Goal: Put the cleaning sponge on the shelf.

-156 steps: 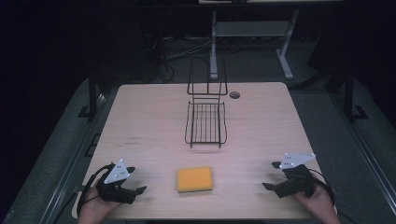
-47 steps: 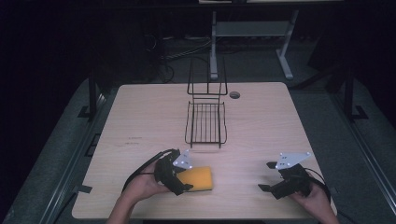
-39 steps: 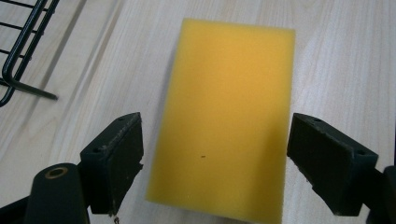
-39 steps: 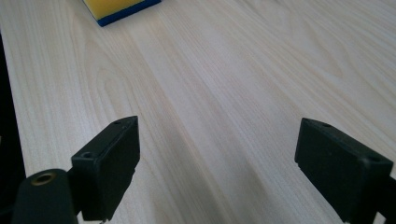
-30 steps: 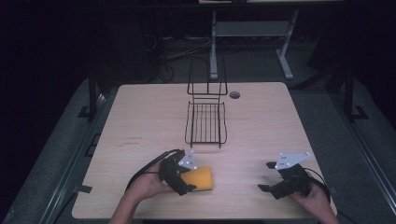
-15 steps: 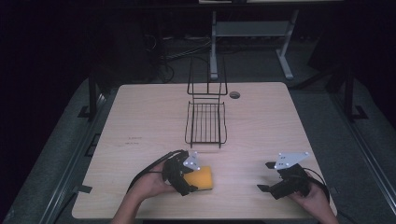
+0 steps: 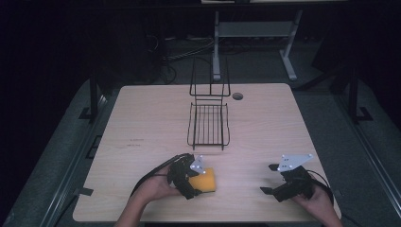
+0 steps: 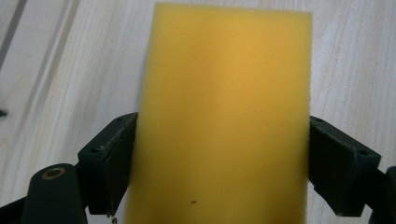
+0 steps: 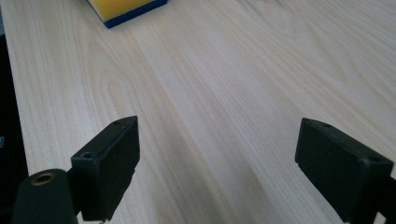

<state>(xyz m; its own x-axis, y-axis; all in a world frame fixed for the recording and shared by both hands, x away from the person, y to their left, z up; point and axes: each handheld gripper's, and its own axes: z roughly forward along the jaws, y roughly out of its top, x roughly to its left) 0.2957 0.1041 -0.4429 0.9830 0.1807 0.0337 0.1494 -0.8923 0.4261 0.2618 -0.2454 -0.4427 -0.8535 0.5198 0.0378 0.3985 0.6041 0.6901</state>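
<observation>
My left tongs (image 7: pixel 195 182) are clamped on the yellow sponge (image 7: pixel 205 180), one jaw pressed against each of its long sides, as my left gripper view shows with the sponge (image 8: pixel 224 116) running up between them. The sponge sits near the front edge of the table (image 7: pixel 142 123), left of the middle, and looks tilted with one edge raised; I cannot tell whether it touches the wood. Its dark blue underside peeks out in my right gripper view (image 9: pixel 126 9). My right tongs (image 7: pixel 269 182) rest near the front right corner of the table, well apart from the sponge, their jaws spread wide with only bare wood between them. The black wire rack (image 7: pixel 208 124) stands farther back, near the table's middle.
</observation>
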